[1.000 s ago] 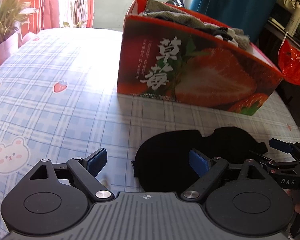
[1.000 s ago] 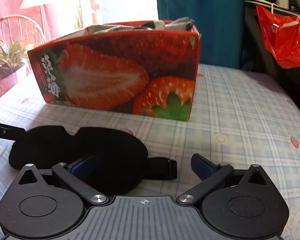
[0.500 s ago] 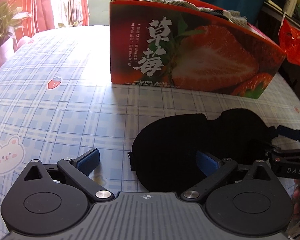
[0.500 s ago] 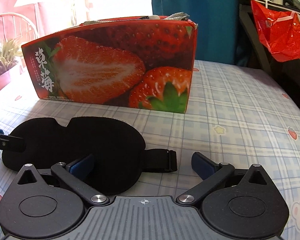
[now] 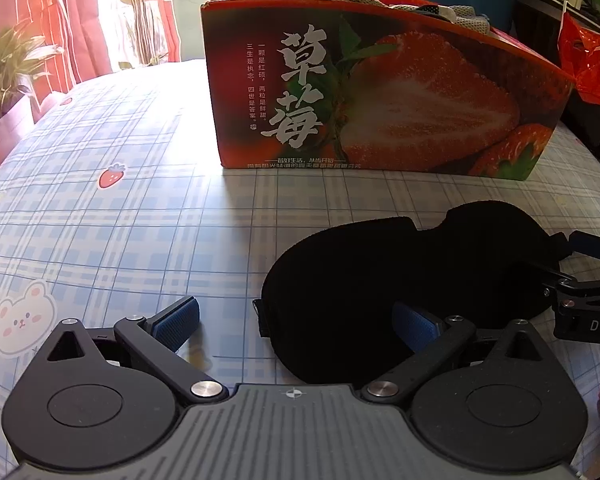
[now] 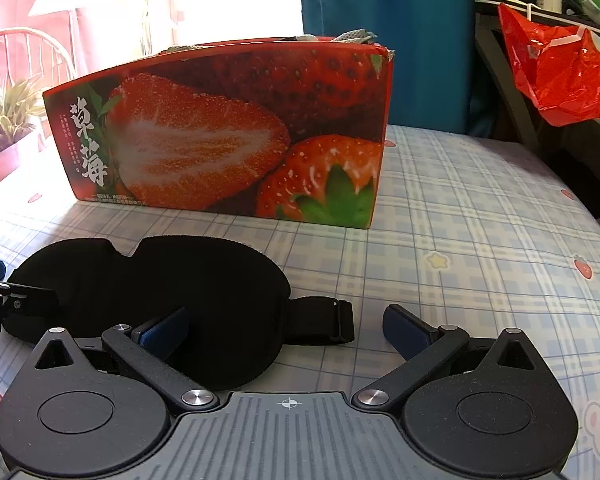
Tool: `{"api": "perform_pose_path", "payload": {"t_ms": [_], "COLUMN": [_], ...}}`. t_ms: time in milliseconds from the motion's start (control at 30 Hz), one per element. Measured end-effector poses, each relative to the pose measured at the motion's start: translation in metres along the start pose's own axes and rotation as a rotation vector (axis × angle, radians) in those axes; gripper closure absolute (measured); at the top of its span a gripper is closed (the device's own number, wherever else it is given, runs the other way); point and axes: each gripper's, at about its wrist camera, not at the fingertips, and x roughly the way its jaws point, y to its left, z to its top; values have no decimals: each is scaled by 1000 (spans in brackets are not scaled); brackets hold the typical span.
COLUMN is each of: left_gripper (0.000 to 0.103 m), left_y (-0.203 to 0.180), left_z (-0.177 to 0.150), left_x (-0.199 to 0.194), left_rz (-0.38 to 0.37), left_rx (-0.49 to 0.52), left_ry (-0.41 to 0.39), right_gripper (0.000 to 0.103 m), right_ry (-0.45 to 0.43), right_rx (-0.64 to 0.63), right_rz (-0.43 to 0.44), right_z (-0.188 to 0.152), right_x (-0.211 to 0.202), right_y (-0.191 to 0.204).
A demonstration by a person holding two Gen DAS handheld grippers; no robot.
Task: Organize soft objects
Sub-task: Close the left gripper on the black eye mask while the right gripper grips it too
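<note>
The left hand-held gripper point(image 5: 296, 326) has just opened fully, empty, around the mask's point(image 5: 400, 280) end, ready to pinch; the right hand-held gripper point(image 6: 286, 326) gapes too.

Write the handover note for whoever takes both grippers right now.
Left gripper: open, its jaws have just been opening; it sits over the left end of the black sleep mask.
Right gripper: open, over the mask's right end and strap.
Mask lies flat on the checked tablecloth, nothing gripped.
Done: grey fabric already in the strawberry box.
Left: grip the mask and get it into the box.
</note>
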Motion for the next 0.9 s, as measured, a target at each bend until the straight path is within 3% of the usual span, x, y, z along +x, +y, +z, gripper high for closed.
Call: {"api": "perform_pose_path", "payload": {"t_ms": [600, 900], "left_gripper": [0, 0], "left_y": [0, 3], "left_z": [1, 13], "left_x": [-2, 3], "left_rz": [24, 21], "left_rx": [4, 1], "left_ry": [-13, 50], "right_gripper": [0, 0], "right_ry": [-3, -2], "right_rx": [0, 1], "right_rz": [2, 3], "right_z": [-1, -2], "right_x": [0, 0], "right_y": [0, 0]}}
